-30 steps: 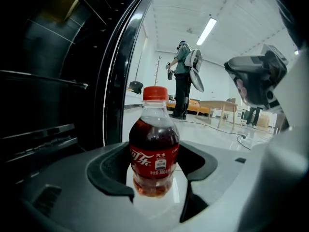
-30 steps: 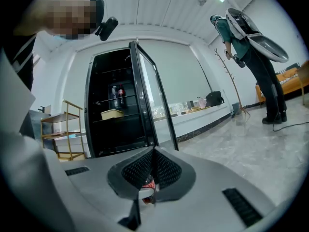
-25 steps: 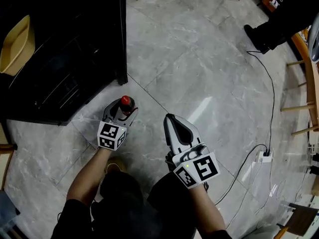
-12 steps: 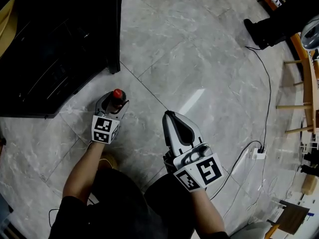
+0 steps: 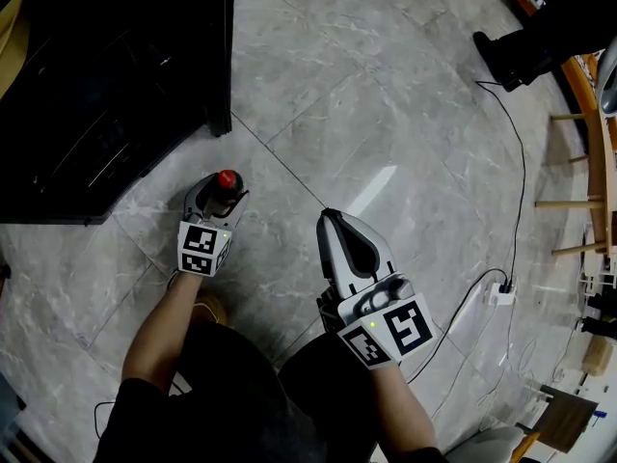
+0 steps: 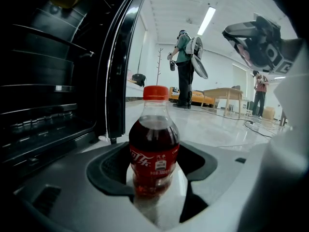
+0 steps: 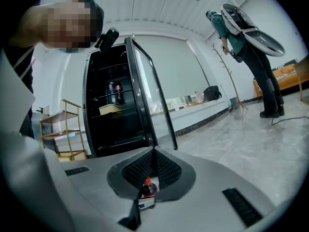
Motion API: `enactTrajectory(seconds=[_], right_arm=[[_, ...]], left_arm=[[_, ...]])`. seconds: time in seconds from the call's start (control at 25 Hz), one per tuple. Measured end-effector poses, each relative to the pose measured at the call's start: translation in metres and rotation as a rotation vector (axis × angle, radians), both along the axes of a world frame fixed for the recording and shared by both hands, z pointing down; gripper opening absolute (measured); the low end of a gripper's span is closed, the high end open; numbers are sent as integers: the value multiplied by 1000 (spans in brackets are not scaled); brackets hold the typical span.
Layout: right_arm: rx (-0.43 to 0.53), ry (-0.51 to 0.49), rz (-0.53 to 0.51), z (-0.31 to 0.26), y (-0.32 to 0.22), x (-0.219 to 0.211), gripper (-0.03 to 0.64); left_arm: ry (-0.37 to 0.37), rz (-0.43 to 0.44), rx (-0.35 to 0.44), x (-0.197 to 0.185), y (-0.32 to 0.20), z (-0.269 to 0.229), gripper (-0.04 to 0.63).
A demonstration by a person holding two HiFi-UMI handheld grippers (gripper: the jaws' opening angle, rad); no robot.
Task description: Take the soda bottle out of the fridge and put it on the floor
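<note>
Left gripper view: the left claw point(image 6: 157, 158) stands fairly wide, its dark pads closed on the belly of a small clear plastic soda bottle with dark cola, a red label and a red cap point(image 6: 153, 149). The bottle is upright, outside the fridge. Its base meets its own reflection on the glossy grey marble-tiled floor point(image 5: 386, 114), though whether it rests there or hangs just above cannot be told. Just beyond and to the left rises the tall black fridge point(image 5: 106, 85), its glass door point(image 6: 120, 71) swung open and its dark wire shelves visible. Further back stand a light wooden desk point(image 6: 222, 93) and a person in a green top point(image 6: 186, 66).

Right gripper view: the right claw point(image 7: 154, 153) is narrow, its mesh pads meeting in a seam with nothing between them. The bottle shows small through the slit below, well apart from it.

Head view: the left claw lies near the fridge's corner and the right claw beside it. A thin black cable point(image 5: 521, 191) crosses the floor to a white power strip point(image 5: 499, 297).
</note>
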State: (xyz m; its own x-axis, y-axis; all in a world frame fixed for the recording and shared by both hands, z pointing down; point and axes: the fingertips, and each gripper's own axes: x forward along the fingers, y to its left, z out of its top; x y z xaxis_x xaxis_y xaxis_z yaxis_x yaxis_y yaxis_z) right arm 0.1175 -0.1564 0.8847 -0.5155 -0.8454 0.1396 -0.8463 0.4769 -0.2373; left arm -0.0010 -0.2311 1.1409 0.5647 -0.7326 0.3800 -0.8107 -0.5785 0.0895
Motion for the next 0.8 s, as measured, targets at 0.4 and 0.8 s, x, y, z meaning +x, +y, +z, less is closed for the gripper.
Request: enactTrajectory(seconds=[0.4, 0.8], right_arm=[[-7, 5, 2, 2, 0, 1, 23], [-5, -4, 3, 0, 1, 2, 23]], left_arm=[[-7, 4, 3, -1, 7, 2, 302], [4, -15, -23, 1, 9, 6, 302]])
